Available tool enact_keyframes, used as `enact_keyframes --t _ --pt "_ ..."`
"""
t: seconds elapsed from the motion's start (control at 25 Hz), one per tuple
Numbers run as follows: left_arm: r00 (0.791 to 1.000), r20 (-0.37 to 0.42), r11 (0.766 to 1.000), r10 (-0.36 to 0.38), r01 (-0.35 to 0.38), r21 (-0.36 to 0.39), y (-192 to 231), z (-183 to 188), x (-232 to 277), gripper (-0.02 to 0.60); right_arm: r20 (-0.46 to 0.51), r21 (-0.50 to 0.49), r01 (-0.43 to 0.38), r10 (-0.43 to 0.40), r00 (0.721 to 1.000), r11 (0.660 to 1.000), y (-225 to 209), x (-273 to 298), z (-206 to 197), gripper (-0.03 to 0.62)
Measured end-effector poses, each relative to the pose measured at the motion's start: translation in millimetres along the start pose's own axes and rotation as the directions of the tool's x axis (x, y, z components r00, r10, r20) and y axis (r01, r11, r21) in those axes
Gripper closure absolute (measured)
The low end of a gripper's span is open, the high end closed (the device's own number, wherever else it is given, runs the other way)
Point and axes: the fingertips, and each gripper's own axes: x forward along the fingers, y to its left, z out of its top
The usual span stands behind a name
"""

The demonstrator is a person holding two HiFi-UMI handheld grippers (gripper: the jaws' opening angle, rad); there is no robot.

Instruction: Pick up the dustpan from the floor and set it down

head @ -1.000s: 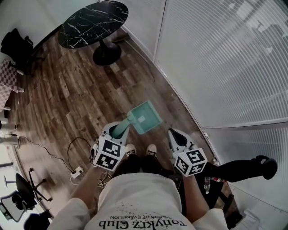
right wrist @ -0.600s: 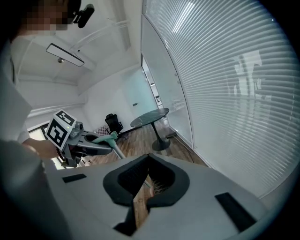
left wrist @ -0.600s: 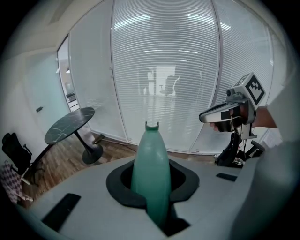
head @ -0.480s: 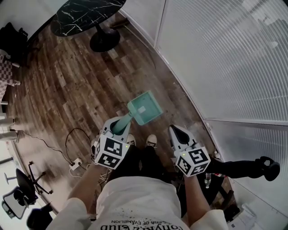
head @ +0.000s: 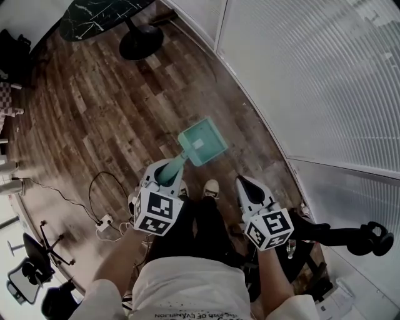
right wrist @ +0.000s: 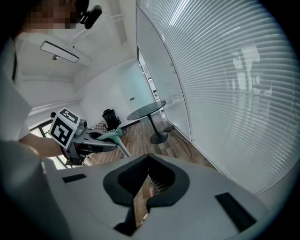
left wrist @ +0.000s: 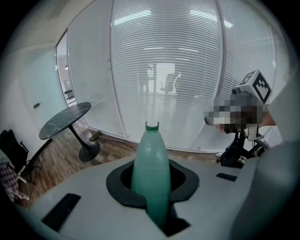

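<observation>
A teal dustpan (head: 202,142) hangs above the wood floor in the head view, its pan tilted away from me. My left gripper (head: 167,174) is shut on its teal handle (left wrist: 150,173), which runs up between the black pads in the left gripper view. The pan itself is hidden there behind the handle. My right gripper (head: 244,185) is beside it to the right, holding nothing; its black tips meet in the right gripper view (right wrist: 149,159). That view also shows the left gripper (right wrist: 70,136) with the handle (right wrist: 111,135) at the left.
A frosted glass wall with blinds (head: 312,81) curves along the right. A round black marble table (head: 106,12) stands at the far end on its base (head: 140,42). A cable and power strip (head: 103,220) lie at the left. My shoes (head: 211,186) are under the grippers.
Both grippers have come down toward the floor, the left one carrying the dustpan with it. The grip on the handle is unchanged.
</observation>
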Motion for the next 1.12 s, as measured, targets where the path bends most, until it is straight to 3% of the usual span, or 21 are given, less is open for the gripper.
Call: enact_keyframes --t 1.12 --pt "0.998 -0.061 1.0 -0.014 0.014 -0.006 6.7 -71.6 141.0 0.511 -0.037 0.061 0.022 -0.019 0.999 0.998 -48.7 51.4 -58.7 0.571"
